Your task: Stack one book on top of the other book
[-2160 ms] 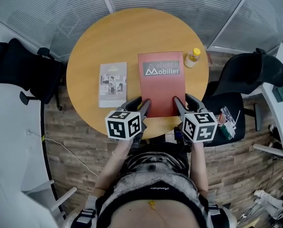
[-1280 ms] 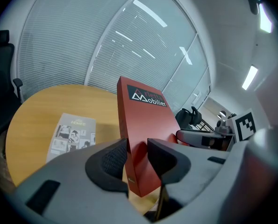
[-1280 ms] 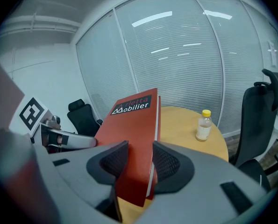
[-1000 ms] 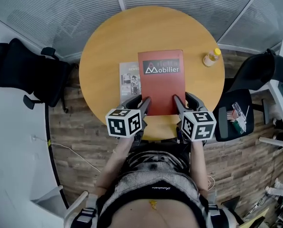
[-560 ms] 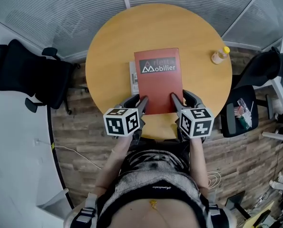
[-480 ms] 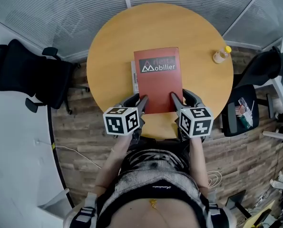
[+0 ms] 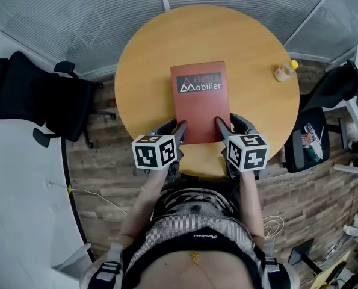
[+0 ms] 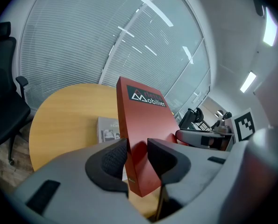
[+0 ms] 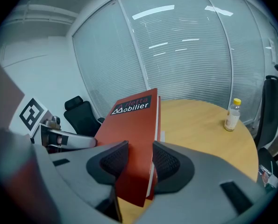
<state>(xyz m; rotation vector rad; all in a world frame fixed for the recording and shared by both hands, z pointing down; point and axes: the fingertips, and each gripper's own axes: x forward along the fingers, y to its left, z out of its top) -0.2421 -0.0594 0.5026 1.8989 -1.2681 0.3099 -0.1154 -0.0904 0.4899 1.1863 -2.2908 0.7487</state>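
Round table (image 7: 160, 44): grey book (image 8: 107, 130), bottle (image 7: 285, 71)

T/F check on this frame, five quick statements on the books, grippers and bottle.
1. Both grippers are clamped on the red book. True: the left gripper and the right gripper each pinch a near corner of the red book.
2. The grey book sits on top of the red book. False: the grey book lies on the table, with the red one over it.
3. A yellow-capped bottle stands upright on the table. True: the bottle is near the rim, on the right gripper's side.
4. The left gripper is empty. False: it grips the red book.
5. The bottle touches the red book. False: bare tabletop separates them.
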